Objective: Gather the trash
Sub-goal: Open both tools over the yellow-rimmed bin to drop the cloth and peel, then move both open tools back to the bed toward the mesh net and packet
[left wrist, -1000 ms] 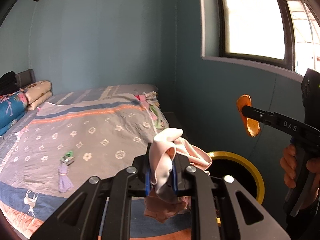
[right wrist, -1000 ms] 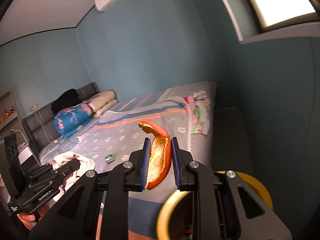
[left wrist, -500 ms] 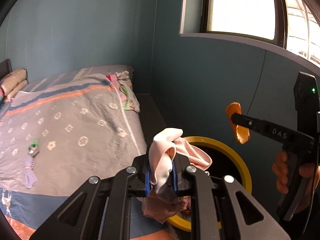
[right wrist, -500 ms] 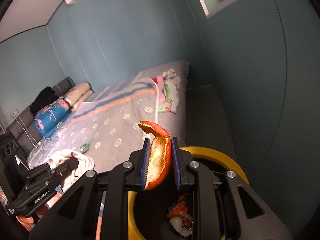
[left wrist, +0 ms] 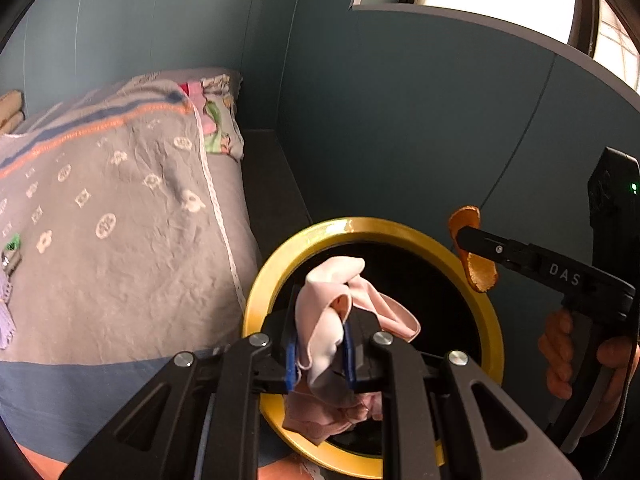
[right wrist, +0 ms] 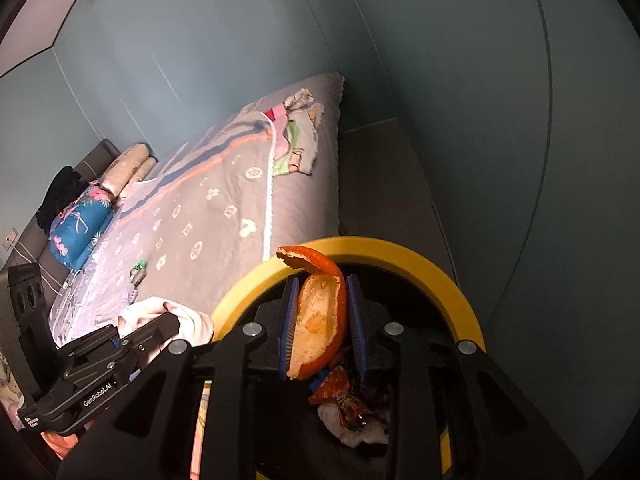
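Observation:
My left gripper (left wrist: 320, 354) is shut on a crumpled pink cloth (left wrist: 336, 316) and holds it above the near part of a yellow-rimmed trash bin (left wrist: 280, 264). My right gripper (right wrist: 322, 320) is shut on an orange peel (right wrist: 320, 316) and holds it over the same bin (right wrist: 440, 276). Wrappers and a white tissue (right wrist: 352, 420) lie in the bin. In the left wrist view the right gripper (left wrist: 476, 248) holds the peel (left wrist: 478, 274) above the bin's right rim. In the right wrist view the left gripper (right wrist: 160, 324) with the cloth (right wrist: 160, 312) is left of the bin.
A bed with a grey patterned cover (left wrist: 120, 220) stands left of the bin. A small green wrapper (right wrist: 138, 270) and a purple item (left wrist: 4, 312) lie on it. Folded clothes (right wrist: 296, 136) sit at the bed's far corner. A teal wall (left wrist: 400, 120) is behind the bin.
Both grippers have tilted down and moved over the bin. The bin's opening now fills the lower part of both views. The cloth and the peel stay gripped.

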